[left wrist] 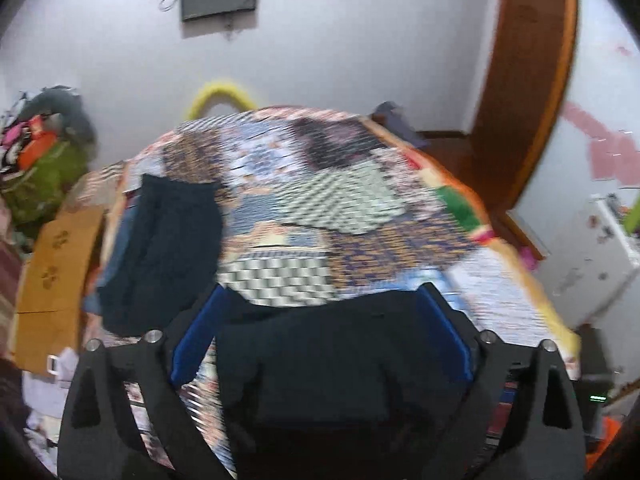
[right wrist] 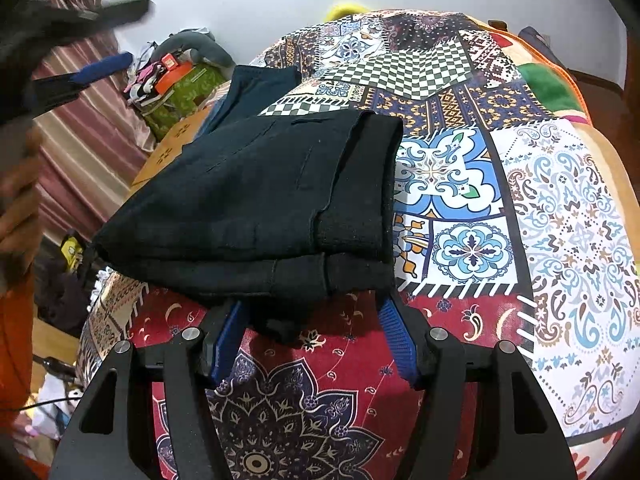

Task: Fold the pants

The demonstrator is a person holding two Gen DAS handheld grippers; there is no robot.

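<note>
Folded black pants (right wrist: 256,200) lie on a patchwork bedspread (right wrist: 560,200), in the right wrist view just ahead of my right gripper (right wrist: 316,320). Its blue-padded jaws stand wide open at the near edge of the pants, with a fold of cloth between them. My left gripper (left wrist: 320,332) is also wide open, its jaws either side of the black pants (left wrist: 332,360); this view is motion-blurred. The left gripper shows in the right wrist view (right wrist: 80,40), raised at the upper left.
A second dark folded garment (left wrist: 160,252) lies at the bed's far left on other clothes. A cardboard box (left wrist: 56,272) and a heap of clutter (right wrist: 176,76) stand left of the bed. A wooden door frame (left wrist: 528,80) is at the right.
</note>
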